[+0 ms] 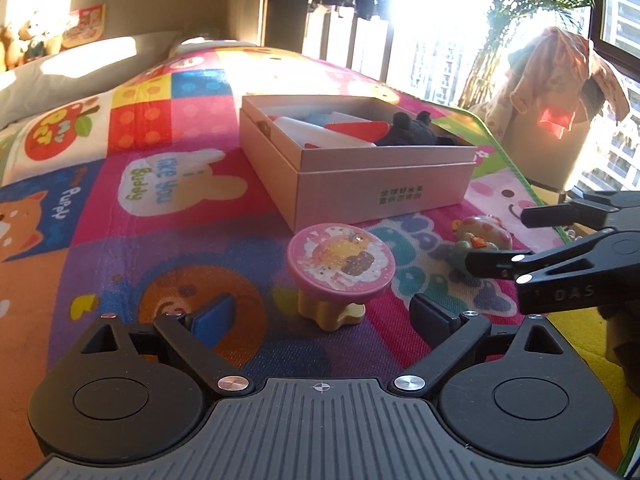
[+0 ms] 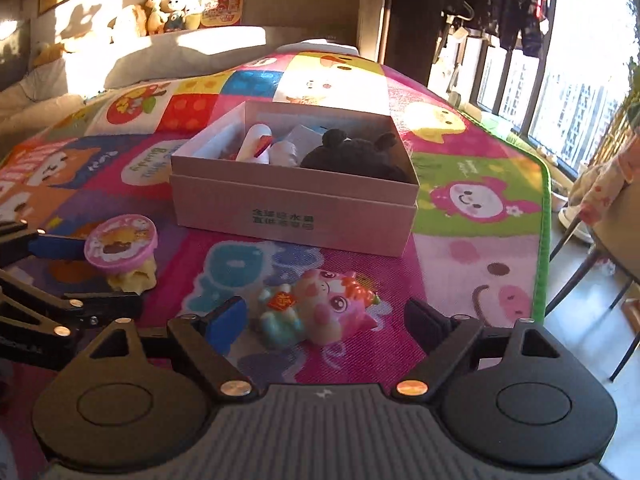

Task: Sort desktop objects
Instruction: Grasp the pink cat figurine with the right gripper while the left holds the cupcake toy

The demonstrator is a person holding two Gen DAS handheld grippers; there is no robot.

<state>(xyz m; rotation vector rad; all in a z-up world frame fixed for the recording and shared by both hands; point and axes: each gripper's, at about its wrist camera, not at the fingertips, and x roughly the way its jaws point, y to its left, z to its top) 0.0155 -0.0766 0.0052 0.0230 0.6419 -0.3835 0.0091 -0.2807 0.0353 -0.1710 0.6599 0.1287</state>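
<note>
Left tool [image 1: 322, 314] pointing down at slant, jaws standing wide apart, pads touching nothing; pink-lidded toy [image 1: 340, 268] sitting just ahead, between fingertips. Right tool [image 2: 324, 320] angling down likewise beside pink-lidded toy, on window side of it, jaws spread, gripping nothing. Tools sitting side by side, close.

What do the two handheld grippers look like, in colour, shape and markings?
Both match: black plastic linkage arms with silver rivets, round black pivot discs on each side, and a ribbed grey body between them. On the left gripper and the right gripper, one finger has a blue pad and the other a black pad. Raised lettering marks the right gripper's side. No sleeve is visible.
</note>
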